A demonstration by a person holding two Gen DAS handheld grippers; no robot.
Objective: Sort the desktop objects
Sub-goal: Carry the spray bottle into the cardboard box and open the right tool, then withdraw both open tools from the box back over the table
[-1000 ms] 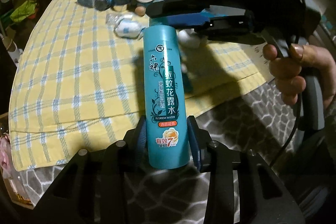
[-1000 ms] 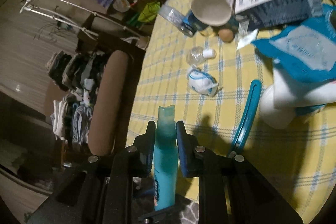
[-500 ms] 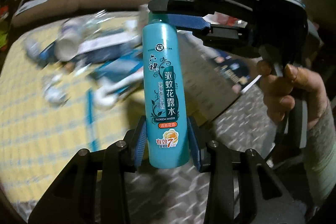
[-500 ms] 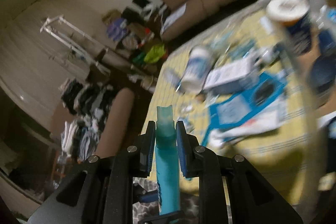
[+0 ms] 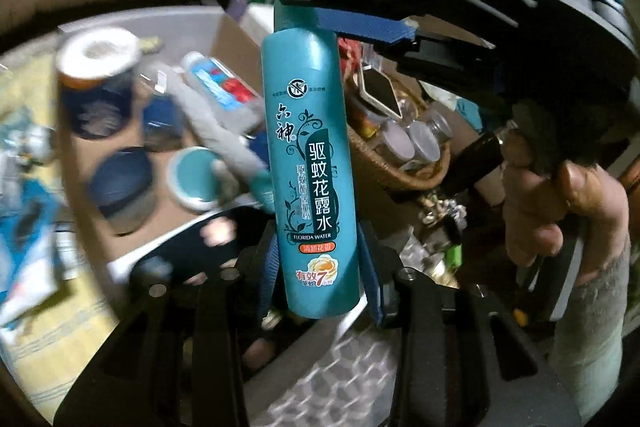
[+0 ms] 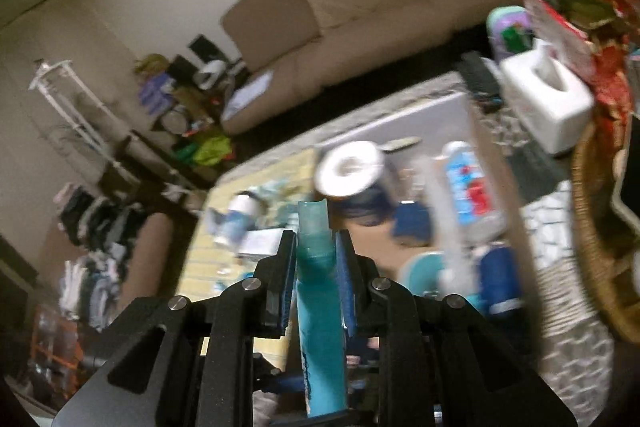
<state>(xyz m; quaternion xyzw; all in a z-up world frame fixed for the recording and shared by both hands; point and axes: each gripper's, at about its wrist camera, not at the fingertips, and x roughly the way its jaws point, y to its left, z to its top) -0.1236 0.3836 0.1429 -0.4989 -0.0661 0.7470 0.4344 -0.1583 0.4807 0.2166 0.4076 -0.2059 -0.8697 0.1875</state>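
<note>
A tall teal bottle with Chinese print and "Florida Water" on its label is held in the air by both grippers. My left gripper is shut on its lower body. My right gripper is shut on its narrow neck, and it shows in the left wrist view as a black tool reaching in from the upper right, held by a person's hand. The bottle hangs over a cardboard box of sorted items.
The box holds a blue-wrapped paper roll, a clear bottle with a red and blue label, a round teal lid and dark jars. A wicker basket stands to the right, a white tissue box behind. The yellow checked cloth lies left.
Both grippers have carried the teal bottle up and to the right, off the yellow checked cloth and over the cardboard box and basket. Neither grip on the bottle has changed.
</note>
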